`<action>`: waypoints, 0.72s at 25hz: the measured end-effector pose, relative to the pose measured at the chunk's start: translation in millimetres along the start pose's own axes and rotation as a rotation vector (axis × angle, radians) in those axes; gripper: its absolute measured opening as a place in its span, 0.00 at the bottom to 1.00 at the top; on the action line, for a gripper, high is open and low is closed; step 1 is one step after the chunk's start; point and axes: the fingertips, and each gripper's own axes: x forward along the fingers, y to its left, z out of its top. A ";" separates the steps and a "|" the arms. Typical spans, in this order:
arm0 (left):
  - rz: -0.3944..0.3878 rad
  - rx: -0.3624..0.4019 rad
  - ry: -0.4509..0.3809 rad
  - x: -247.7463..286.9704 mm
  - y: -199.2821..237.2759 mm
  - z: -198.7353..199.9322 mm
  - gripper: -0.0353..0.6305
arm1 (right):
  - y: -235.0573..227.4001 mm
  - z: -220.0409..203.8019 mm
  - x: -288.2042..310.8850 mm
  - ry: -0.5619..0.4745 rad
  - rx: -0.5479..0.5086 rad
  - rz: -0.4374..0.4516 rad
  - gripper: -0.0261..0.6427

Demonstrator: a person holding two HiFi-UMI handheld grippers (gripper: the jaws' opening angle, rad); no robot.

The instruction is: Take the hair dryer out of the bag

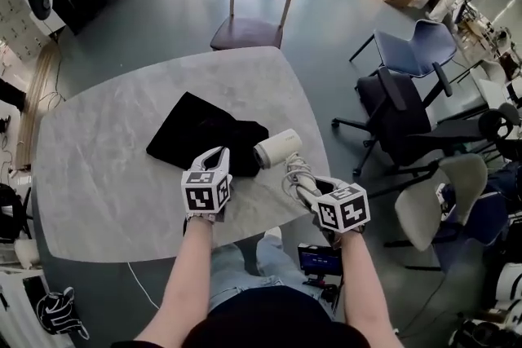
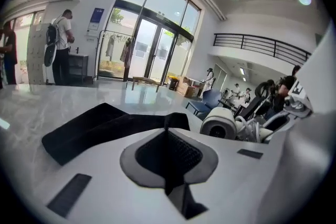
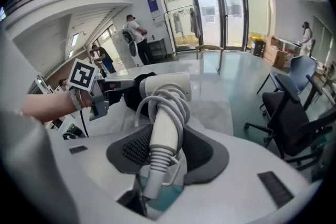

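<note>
A black bag (image 1: 200,130) lies flat on the grey marble table (image 1: 106,175). My left gripper (image 1: 220,155) is shut on the bag's near edge; in the left gripper view a fold of black bag fabric (image 2: 105,126) runs up into the closed left gripper (image 2: 168,131). The white hair dryer (image 1: 277,149) is outside the bag, just right of it, with its cord wound round the handle. My right gripper (image 1: 296,177) is shut on that handle. In the right gripper view the hair dryer (image 3: 165,89) sticks up out of the right gripper (image 3: 163,136), tilted toward the left gripper (image 3: 102,102).
A wooden chair (image 1: 253,20) stands at the table's far side. Several office chairs (image 1: 400,110) crowd the floor to the right. The table's near edge runs just under both hands. People stand far off by the glass doors (image 2: 152,50).
</note>
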 end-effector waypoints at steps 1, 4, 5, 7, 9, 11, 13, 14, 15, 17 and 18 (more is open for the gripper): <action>-0.027 -0.037 -0.020 2.7 -4.7 5.7 0.09 | -4.7 2.1 -6.7 -0.033 0.025 -0.017 0.32; -0.110 -0.077 -0.068 5.7 -23.9 24.3 0.09 | -19.2 14.1 -26.6 -0.142 0.062 -0.074 0.32; -0.121 -0.058 -0.069 5.7 -29.1 28.3 0.09 | -24.2 19.5 -33.0 -0.182 0.065 -0.094 0.32; -0.129 -0.010 -0.068 3.5 -36.1 33.3 0.10 | -32.9 30.4 -44.5 -0.265 0.076 -0.128 0.32; -0.139 0.019 -0.076 -1.9 -40.9 37.4 0.14 | -39.5 41.6 -55.1 -0.344 0.095 -0.153 0.32; -0.159 0.039 -0.080 -9.1 -46.6 43.3 0.24 | -44.7 55.1 -66.2 -0.416 0.109 -0.174 0.32; -0.158 0.083 -0.085 -17.0 -49.8 52.0 0.29 | -48.1 71.0 -77.4 -0.484 0.120 -0.185 0.32; -0.147 0.113 -0.092 -21.4 -49.3 57.0 0.29 | -48.5 79.2 -82.6 -0.518 0.123 -0.187 0.32; -0.132 0.140 -0.104 -26.2 -47.7 62.6 0.29 | -47.8 87.3 -87.3 -0.552 0.123 -0.188 0.32; -0.104 0.175 -0.142 -37.9 -42.6 76.1 0.29 | -43.8 102.9 -96.4 -0.615 0.114 -0.186 0.32; -0.090 0.185 -0.165 -44.5 -39.5 84.1 0.29 | -41.0 110.5 -100.8 -0.642 0.104 -0.187 0.32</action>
